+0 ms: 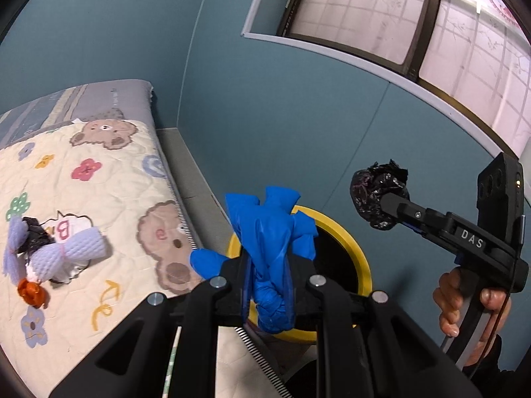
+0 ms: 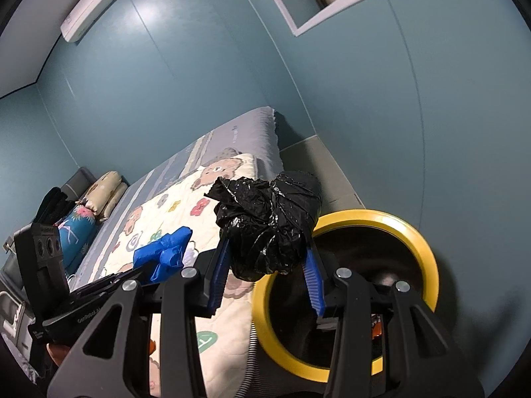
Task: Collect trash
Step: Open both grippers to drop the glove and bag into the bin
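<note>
Left gripper (image 1: 268, 265) clamped on crumpled blue nitrile glove (image 1: 270, 232), right gripper (image 2: 268, 248) clamped on balled black plastic bag (image 2: 268, 222); both hang over yellow-rimmed round bin (image 2: 421, 248) w/ dark inside, beside the bed (image 1: 99, 199). Best: centre each load over the opening, then part the jaws, one at a time. More trash left on bed: lavender foam net wrap (image 1: 66, 255), small orange bit (image 1: 31, 293). Bin contents too dark to make out.

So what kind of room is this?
Most likely a bedroom: a bed with a bear-print quilt, pillows at its head, and an air conditioner on the wall.
</note>
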A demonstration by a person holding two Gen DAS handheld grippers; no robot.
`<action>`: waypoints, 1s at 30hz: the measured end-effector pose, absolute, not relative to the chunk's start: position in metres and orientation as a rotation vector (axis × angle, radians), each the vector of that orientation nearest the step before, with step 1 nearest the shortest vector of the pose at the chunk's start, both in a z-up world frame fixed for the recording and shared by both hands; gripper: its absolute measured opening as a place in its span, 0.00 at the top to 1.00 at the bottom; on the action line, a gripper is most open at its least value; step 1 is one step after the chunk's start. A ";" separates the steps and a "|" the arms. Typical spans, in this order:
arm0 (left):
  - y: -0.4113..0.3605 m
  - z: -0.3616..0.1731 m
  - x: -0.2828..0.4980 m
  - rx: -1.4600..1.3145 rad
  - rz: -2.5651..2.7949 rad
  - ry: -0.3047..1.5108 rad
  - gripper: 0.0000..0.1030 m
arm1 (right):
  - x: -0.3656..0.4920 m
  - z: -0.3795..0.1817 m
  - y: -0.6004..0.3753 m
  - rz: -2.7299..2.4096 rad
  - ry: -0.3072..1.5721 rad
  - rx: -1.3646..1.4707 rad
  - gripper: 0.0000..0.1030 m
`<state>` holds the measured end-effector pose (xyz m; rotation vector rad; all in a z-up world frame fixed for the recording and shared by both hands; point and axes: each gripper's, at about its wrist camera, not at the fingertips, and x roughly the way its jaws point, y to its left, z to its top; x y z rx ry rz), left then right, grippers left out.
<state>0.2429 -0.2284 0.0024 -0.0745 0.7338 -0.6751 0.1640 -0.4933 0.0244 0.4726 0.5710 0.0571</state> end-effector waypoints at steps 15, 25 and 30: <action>-0.285 -0.044 0.267 -0.012 -0.711 0.824 0.86 | 0.176 -0.021 -0.526 -0.018 0.626 0.526 0.62; -0.311 -0.074 0.277 0.006 -0.725 0.881 0.84 | 0.189 -0.060 -0.552 -0.056 0.680 0.571 0.60; -0.316 -0.080 0.279 0.000 -0.730 0.895 0.76 | 0.194 -0.071 -0.558 -0.065 0.696 0.586 0.56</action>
